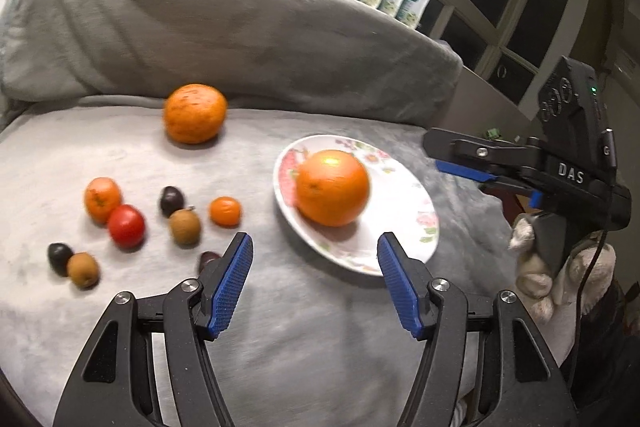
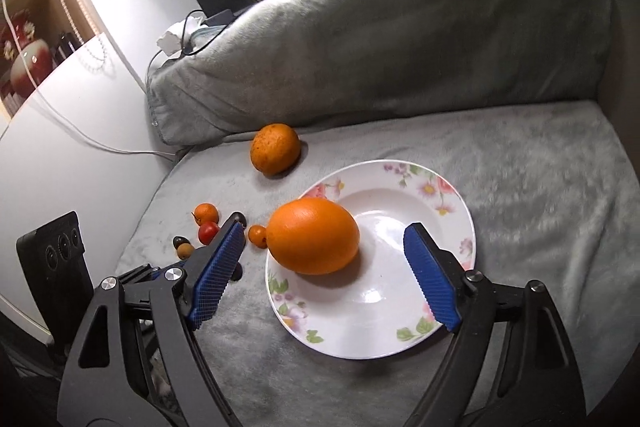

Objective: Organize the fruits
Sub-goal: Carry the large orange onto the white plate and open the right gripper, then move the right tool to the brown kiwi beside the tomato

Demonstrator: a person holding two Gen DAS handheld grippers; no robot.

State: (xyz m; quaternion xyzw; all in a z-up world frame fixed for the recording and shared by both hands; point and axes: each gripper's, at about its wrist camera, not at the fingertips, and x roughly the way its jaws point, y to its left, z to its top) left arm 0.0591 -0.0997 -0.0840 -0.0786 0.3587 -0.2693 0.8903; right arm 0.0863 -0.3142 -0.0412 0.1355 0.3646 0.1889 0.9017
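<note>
While the left gripper (image 1: 316,247) and right gripper (image 2: 324,239) stand wide and empty, the left finger (image 1: 234,267) half-hides a dark fruit (image 1: 209,259) at lower centre.

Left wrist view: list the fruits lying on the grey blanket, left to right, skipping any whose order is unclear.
Dark plum → kiwi → red tomato → brown kiwi → small mandarin → big orange on the plate.
</note>
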